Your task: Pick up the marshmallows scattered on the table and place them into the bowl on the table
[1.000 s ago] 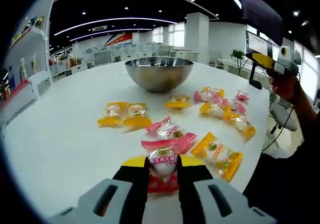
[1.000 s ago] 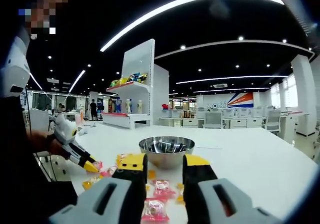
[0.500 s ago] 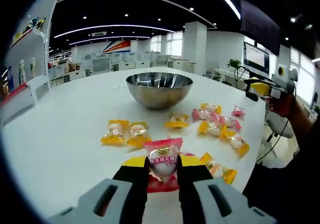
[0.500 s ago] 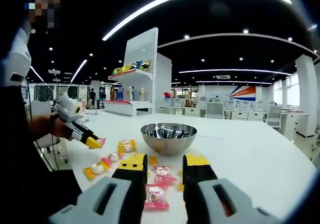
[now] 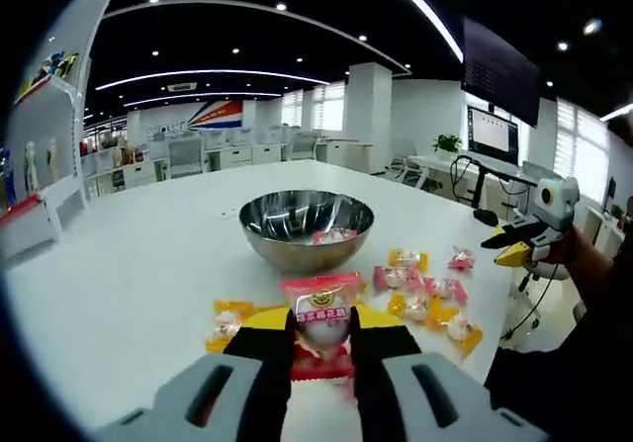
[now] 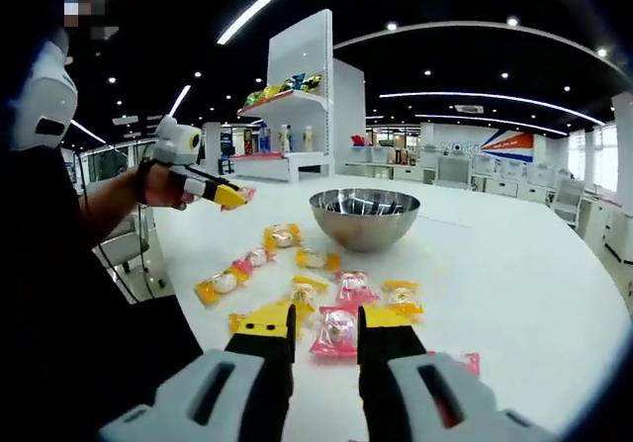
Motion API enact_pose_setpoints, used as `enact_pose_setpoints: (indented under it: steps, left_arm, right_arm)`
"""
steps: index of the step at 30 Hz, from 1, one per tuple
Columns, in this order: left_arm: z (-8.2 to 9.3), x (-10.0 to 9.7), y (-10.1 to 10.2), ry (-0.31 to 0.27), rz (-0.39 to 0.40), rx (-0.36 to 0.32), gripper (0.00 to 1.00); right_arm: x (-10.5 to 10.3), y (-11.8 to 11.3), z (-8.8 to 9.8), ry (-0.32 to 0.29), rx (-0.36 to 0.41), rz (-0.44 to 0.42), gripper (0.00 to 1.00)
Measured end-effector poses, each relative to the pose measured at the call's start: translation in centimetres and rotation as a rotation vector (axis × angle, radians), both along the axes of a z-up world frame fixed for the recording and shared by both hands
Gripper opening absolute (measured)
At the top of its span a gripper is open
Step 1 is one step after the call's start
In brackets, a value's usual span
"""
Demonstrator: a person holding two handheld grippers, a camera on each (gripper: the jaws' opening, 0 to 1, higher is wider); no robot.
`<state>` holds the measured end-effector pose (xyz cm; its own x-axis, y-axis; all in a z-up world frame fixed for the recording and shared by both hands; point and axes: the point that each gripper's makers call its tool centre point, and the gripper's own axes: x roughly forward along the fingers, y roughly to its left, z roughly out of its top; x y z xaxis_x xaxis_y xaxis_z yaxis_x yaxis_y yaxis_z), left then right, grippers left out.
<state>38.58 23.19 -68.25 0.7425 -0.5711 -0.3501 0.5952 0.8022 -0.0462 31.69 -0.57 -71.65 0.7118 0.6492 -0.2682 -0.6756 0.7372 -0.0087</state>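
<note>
the left gripper (image 5: 321,338) pinches a pink marshmallow packet (image 5: 320,315) upright, long axis along the jaws, raised short of the bowl (image 5: 307,227); the right gripper (image 6: 325,335) is parted above the scattered marshmallows (image 6: 307,286), holding nothing.

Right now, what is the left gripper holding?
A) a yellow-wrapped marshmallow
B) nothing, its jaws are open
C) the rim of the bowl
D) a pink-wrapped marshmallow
D: in the left gripper view the left gripper is clamped on a pink-wrapped marshmallow, lifted clear of the table in front of the bowl.
</note>
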Motion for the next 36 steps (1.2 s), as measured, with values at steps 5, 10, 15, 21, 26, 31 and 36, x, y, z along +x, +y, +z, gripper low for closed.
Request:
enact_pose_setpoints:
  steps: [5, 10, 15, 21, 26, 31, 36]
  left_arm:
    - [0.8, 0.9, -0.4, -0.02, -0.018, 0.013, 0.23]
    - [1.1, 1.6, -1.1, -0.018, -0.04, 0.025, 0.23]
    - [1.7, 2.7, -2.1, -0.03, -0.068, 0.05, 0.23]
    - [2.7, 5.2, -3.5, -0.03, -0.094, 0.047, 0.23]
    - [2.5, 6.8, -4.3, -0.029, -0.106, 0.063, 0.23]
    - [2.5, 8.5, -5.4, -0.028, -0.127, 0.083, 0.23]
    - [2.5, 9.8, -5.8, -0.019, -0.127, 0.092, 0.23]
  right_arm:
    - [-0.4, 0.2, -0.4, 0.029, 0.004, 0.026, 0.26]
    - [-0.8, 0.6, -0.4, 0.044, 0.031, 0.046, 0.27]
    - [-1.2, 0.7, -0.5, 0.035, -0.006, 0.08, 0.24]
    - [-2.8, 2.4, 0.7, 0.037, 0.083, 0.166, 0.32]
    - [-3.4, 2.9, 0.0, 0.011, 0.004, 0.198, 0.28]
    - [-3.3, 2.8, -0.8, -0.007, -0.07, 0.203, 0.26]
    - [-3.2, 2.5, -0.6, -0.016, -0.073, 0.192, 0.26]
